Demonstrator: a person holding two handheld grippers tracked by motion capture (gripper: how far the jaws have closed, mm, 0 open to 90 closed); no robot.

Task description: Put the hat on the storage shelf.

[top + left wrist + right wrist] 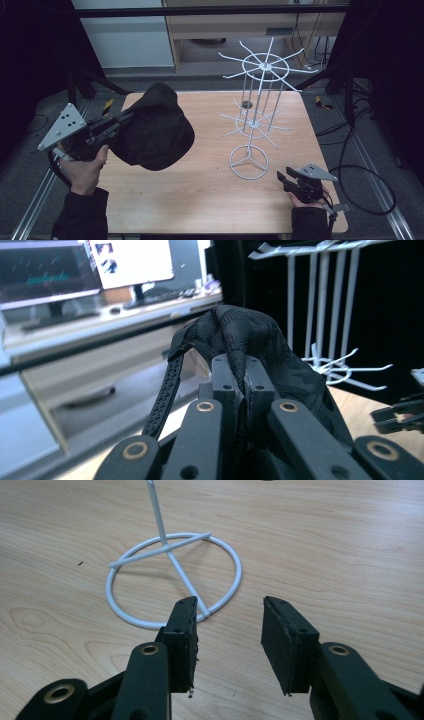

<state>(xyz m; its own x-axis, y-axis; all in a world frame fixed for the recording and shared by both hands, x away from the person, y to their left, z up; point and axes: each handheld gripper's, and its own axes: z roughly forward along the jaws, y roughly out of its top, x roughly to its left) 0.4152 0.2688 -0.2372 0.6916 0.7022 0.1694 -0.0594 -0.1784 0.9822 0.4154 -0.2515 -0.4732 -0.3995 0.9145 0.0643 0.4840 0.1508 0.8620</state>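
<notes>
**Cap lifted, rack not yet reached**

From the high view we see our left gripper [107,129] carrying a black cap [152,127] off the wooden table [200,200], on the left side and well apart from the white wire rack [255,120] that stands right of centre. None of the rack's arms bears anything. Our right gripper [286,176] rests low near the table's front right corner, just beside the rack's ring base [248,162], holding nothing. We judge the pick-up done; what is left is to bring the cap across and hang it on one of the arms.

The left gripper view gives what the high view cannot: our left gripper [239,372] has its jaws pressed together on a fold of the cap's fabric [250,337], with the perforated strap [167,390] hanging loose to one side. The rack [325,305] rises beyond the cap, its upper arms above the cap's level, so some height or reach looks still needed. Desks and monitors show in the background.

The right gripper view shows our right gripper [227,630] with jaws standing apart and bare, nothing between them, pointed at the ring base [175,575] on the table [325,540]. One jaw overlaps the ring's near edge in the picture; whether it touches we cannot tell. From here it looks placed to steady the rack
</notes>
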